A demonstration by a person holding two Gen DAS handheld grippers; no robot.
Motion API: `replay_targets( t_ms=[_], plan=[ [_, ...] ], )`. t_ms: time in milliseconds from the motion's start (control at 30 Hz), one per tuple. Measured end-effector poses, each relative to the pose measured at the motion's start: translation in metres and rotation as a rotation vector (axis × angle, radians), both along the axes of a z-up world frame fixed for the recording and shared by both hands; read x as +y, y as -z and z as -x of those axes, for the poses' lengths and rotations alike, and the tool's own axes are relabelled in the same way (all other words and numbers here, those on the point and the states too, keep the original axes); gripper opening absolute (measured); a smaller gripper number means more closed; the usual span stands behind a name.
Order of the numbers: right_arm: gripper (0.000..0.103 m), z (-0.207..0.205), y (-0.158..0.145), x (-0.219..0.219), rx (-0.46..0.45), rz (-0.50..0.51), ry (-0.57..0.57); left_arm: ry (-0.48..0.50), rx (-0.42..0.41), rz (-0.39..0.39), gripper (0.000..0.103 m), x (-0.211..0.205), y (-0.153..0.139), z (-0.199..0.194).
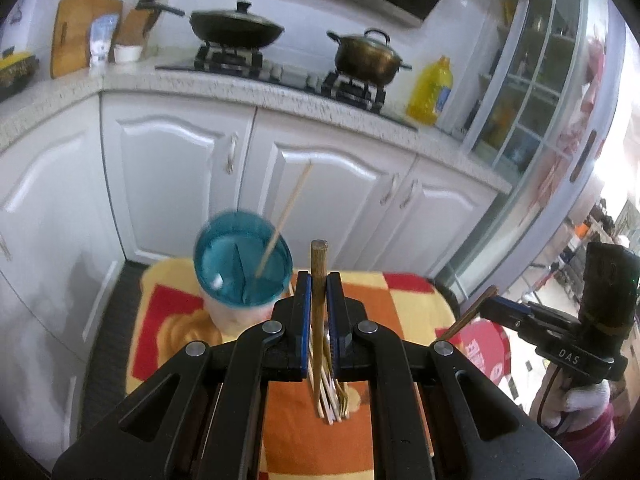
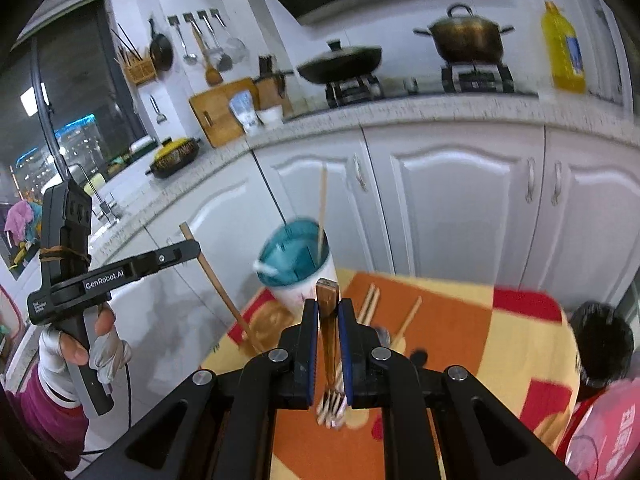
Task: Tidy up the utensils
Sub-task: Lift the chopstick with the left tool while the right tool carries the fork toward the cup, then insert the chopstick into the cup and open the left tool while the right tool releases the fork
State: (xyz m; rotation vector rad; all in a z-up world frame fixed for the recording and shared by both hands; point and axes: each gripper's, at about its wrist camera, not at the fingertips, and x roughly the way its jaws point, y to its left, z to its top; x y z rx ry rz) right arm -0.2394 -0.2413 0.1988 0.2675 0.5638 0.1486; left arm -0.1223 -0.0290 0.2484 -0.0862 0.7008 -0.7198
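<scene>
The left gripper (image 1: pixel 319 280) pinches a wooden utensil handle (image 1: pixel 319 264) upright; the right gripper (image 2: pixel 328 306) clamps what looks like a fork (image 2: pixel 329 332). Both hang over the checked cloth (image 2: pixel 460 320), near the teal-lined holder cup (image 1: pixel 240 264) holding one chopstick (image 1: pixel 286 216).

Tablecloth (image 1: pixel 404 300): orange, yellow and red checks. Utensil cup (image 1: pixel 240 308): white wall, teal interior. Gripper pads (image 1: pixel 306 304): blue on black bodies. Oil bottle (image 2: pixel 562 50): yellow. Cabinet doors (image 2: pixel 460 200): white.
</scene>
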Motion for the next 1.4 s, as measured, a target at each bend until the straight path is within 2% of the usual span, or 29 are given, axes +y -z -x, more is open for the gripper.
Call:
replay_targets(
  t_ms=[167, 333, 467, 600, 767, 933, 1033, 1100, 1233, 1400],
  plan=[
    [0.009, -0.023, -0.040, 0.009, -0.076, 0.032, -0.023, -0.046, -0.069, 0.026, 0.006, 0.013, -0.036, -0.018],
    [0.009, -0.057, -0.068, 0.021, -0.115, 0.061, -0.040, -0.102, -0.138, 0.014, 0.006, 0.018, -0.061, -0.043],
    [0.009, -0.090, -0.079, 0.031, -0.125, 0.078, -0.052, -0.151, -0.179, -0.023, 0.006, 0.013, -0.068, -0.069],
    [0.009, -0.129, -0.081, 0.038, -0.117, 0.076, -0.062, -0.184, -0.183, -0.050, 0.006, 0.008, -0.061, -0.094],
    [0.009, -0.173, -0.072, 0.049, -0.105, 0.084, -0.067, -0.219, -0.197, -0.091, 0.006, -0.001, -0.048, -0.120],
    [0.009, -0.212, -0.041, 0.055, -0.043, 0.087, -0.068, -0.221, -0.150, -0.124, 0.006, -0.009, -0.020, -0.144],
    [0.008, -0.223, -0.025, 0.053, -0.008, 0.075, -0.073, -0.216, -0.109, -0.135, 0.006, -0.012, 0.001, -0.152],
    [0.003, -0.226, -0.019, 0.053, 0.007, 0.075, -0.078, -0.209, -0.088, -0.145, 0.006, -0.015, 0.013, -0.154],
    [0.003, -0.232, -0.008, 0.052, 0.031, 0.083, -0.082, -0.203, -0.049, -0.157, 0.006, -0.020, 0.035, -0.157],
    [0.003, -0.236, 0.010, 0.050, 0.081, 0.069, -0.100, -0.212, -0.049, -0.138, 0.006, -0.019, 0.043, -0.156]
  ],
)
